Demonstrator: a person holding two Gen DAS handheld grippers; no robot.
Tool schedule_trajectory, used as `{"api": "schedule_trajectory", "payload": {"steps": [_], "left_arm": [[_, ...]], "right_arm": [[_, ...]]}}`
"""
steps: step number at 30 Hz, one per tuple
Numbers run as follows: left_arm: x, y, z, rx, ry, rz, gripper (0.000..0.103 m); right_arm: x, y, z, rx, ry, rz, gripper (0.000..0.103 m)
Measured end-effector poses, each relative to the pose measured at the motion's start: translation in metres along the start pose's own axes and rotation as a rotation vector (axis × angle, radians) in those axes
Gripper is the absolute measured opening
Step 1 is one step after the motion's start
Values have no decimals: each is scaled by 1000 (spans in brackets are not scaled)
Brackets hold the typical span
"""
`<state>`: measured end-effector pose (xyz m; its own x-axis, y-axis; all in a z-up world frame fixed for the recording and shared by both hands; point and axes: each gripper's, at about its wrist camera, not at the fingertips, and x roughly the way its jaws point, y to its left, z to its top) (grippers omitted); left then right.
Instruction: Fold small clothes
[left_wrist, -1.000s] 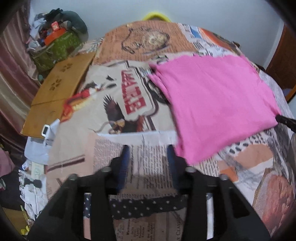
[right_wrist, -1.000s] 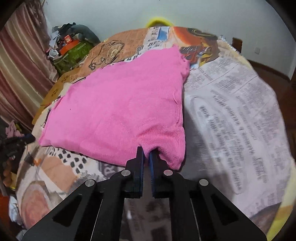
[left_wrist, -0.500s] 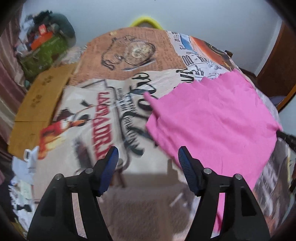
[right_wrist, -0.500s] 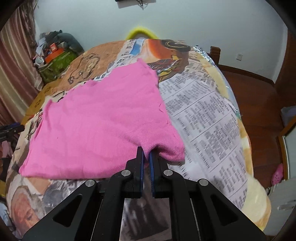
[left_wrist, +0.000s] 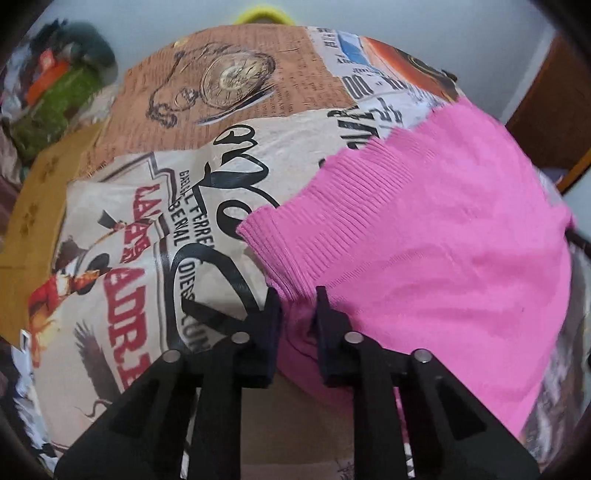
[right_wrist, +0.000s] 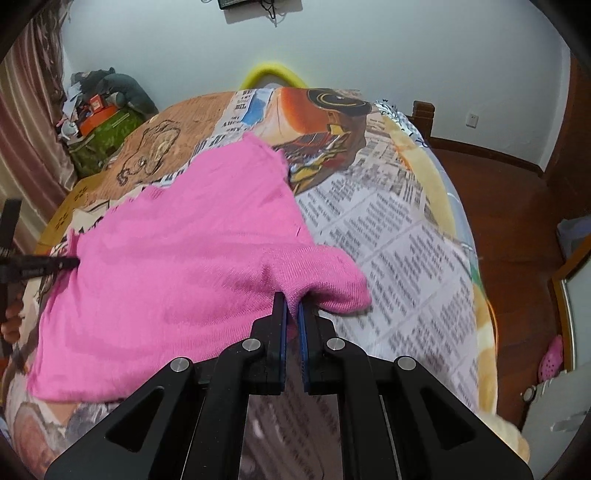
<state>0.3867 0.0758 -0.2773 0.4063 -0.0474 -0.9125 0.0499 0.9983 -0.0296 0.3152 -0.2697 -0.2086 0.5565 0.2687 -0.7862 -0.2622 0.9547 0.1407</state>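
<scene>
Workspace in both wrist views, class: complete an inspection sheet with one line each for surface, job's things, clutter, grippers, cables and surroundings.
Surface: bed under a newspaper-print cover, pocket-watch drawing at the far end.
Job's things: one pink knitted garment spread flat; ribbed hem faces the left side.
Clutter: heap of bags and boxes beside the bed; brown cardboard sheet.
Grippers: left hand-held gripper has cloth between its fingers, with a gap visible; right hand-held gripper pinches a bunched corner.
Cables: dangling wires under a wall device.
Surroundings: pale wall, striped curtain, wooden floor, yellow rim beyond the bed.
</scene>
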Motion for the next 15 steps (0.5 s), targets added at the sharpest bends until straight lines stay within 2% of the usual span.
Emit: {"api": "schedule_trajectory", "payload": {"steps": [3, 7, 11, 15], "left_arm": [[-6, -4, -15, 31, -4, 39, 14], [-21, 0, -37, 27, 14, 54, 10], [-36, 0, -67, 36, 36, 78, 9], [-52, 2, -99, 19, 53, 69, 9]], "right_arm": [[1, 6, 2, -20, 7, -8, 7], [-6, 10, 2, -24, 17, 5, 8], [-15, 18, -6, -6, 27, 46, 22], [-25, 39, -15, -50, 42, 76, 25]]}}
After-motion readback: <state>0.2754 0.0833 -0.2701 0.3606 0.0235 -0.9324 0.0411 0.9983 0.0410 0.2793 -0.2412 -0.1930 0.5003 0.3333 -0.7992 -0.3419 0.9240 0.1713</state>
